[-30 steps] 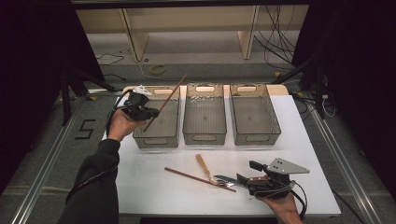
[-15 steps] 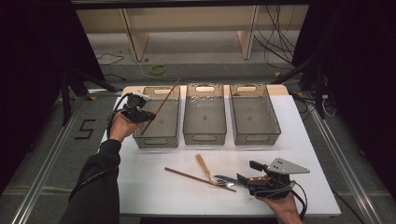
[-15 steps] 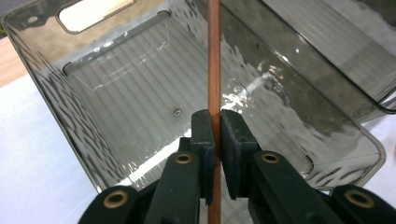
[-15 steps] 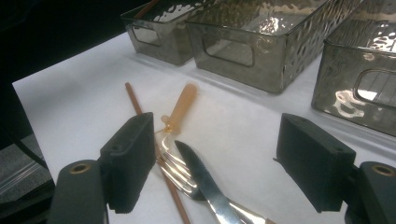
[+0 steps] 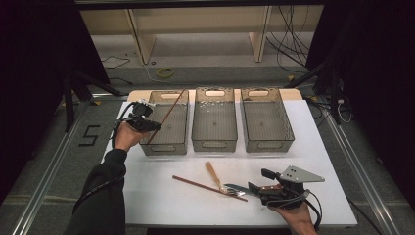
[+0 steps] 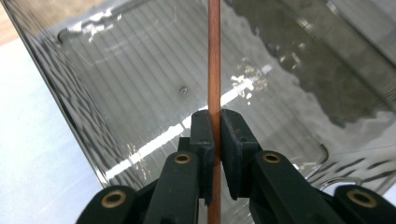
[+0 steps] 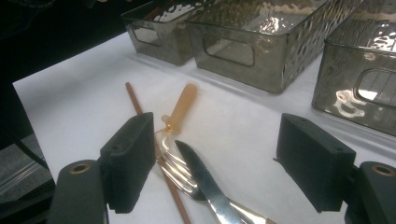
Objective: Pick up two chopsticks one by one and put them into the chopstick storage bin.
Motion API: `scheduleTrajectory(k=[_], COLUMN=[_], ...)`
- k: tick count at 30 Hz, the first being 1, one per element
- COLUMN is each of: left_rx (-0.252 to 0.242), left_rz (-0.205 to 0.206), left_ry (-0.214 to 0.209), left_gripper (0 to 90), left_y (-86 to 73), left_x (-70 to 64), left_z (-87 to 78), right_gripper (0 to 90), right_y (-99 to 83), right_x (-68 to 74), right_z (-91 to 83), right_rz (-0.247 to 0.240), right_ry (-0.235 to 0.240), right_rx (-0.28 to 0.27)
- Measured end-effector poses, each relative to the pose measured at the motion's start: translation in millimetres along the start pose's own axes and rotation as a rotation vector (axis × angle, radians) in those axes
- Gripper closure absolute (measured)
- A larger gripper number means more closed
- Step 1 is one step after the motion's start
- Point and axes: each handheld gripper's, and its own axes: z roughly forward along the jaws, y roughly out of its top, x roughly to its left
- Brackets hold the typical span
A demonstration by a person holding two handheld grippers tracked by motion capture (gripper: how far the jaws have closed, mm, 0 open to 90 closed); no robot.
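A: Left gripper (image 6: pixel 212 140), jaws clamped on a brown chopstick (image 6: pixel 214 60), has dropped lower over the leftmost bin (image 5: pixel 166 122) at the table's far-left edge; release looks close.

B: Right gripper (image 7: pixel 219 163), jaws apart, hasn't moved from the knife (image 7: pixel 205 182), fork (image 7: pixel 180 170), second chopstick (image 7: pixel 140 109) near the front edge.

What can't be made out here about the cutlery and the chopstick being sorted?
- Held chopstick: both ends cut off by the left gripper view's top and bottom edges; the left gripper hides part of it.
- Knife: handle cut off by the right gripper view's bottom edge.
- Fork: in the high view, too small to count tines.
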Motion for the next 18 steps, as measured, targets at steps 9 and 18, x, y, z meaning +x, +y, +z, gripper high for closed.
scheduleTrajectory(k=[9,18], left_rx=[-0.002,-0.107], left_rz=[0.010,0.063], left_ry=[0.005,-0.078], left_gripper=[61.4,36.9], left_y=[-0.8,0.2], left_x=[-1.8,-28.7], left_z=[-2.0,-25.9], right_gripper=[28.9,28.9], right_y=[-0.1,0.0], right_x=[0.1,0.3], right_z=[0.0,-0.2], right_rz=[-0.001,-0.002], right_ry=[-0.001,-0.003], right_rx=[0.000,-0.001])
